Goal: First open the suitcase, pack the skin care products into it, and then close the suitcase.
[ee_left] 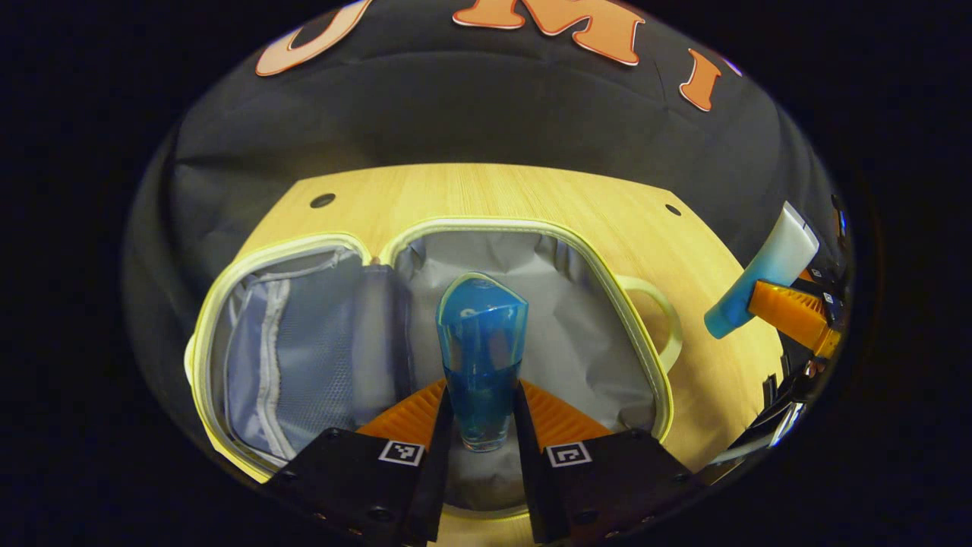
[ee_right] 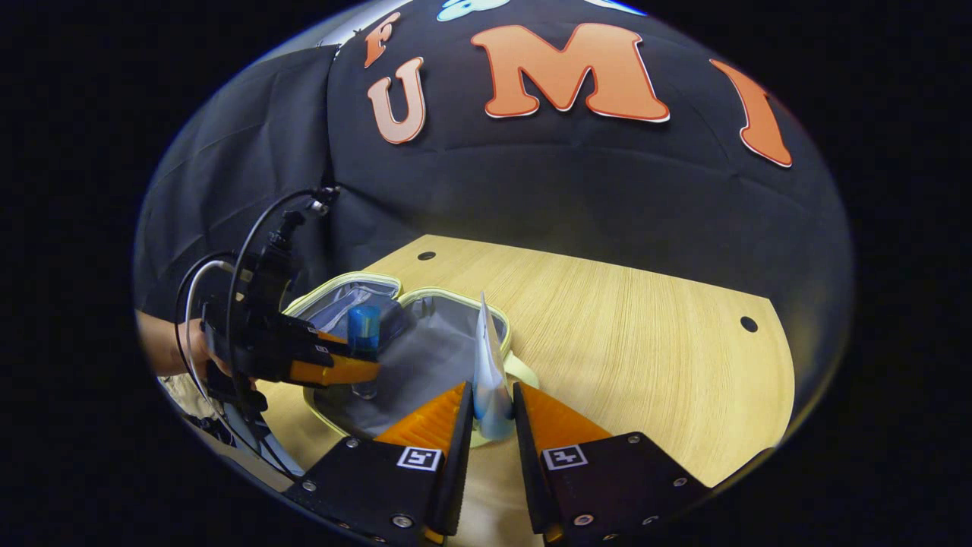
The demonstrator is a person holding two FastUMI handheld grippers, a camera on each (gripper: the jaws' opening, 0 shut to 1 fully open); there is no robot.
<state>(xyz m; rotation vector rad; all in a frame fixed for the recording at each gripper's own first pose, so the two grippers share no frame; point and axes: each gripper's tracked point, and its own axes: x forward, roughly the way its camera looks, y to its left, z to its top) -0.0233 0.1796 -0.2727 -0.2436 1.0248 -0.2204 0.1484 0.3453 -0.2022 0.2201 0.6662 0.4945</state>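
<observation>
The suitcase lies open on the wooden table, its grey lining and mesh pocket showing. My left gripper is shut on a clear blue bottle held upright over the right half of the case. In the right gripper view that bottle hangs above the open suitcase in the left gripper. My right gripper is shut on a white-and-blue tube, just right of the case. The left gripper view shows this tube at the far right, above the table edge.
The wooden table stretches bare to the right of the case, with small round holes near its corners. A hand and cables sit behind the left gripper. The suitcase handle sticks out on its right side.
</observation>
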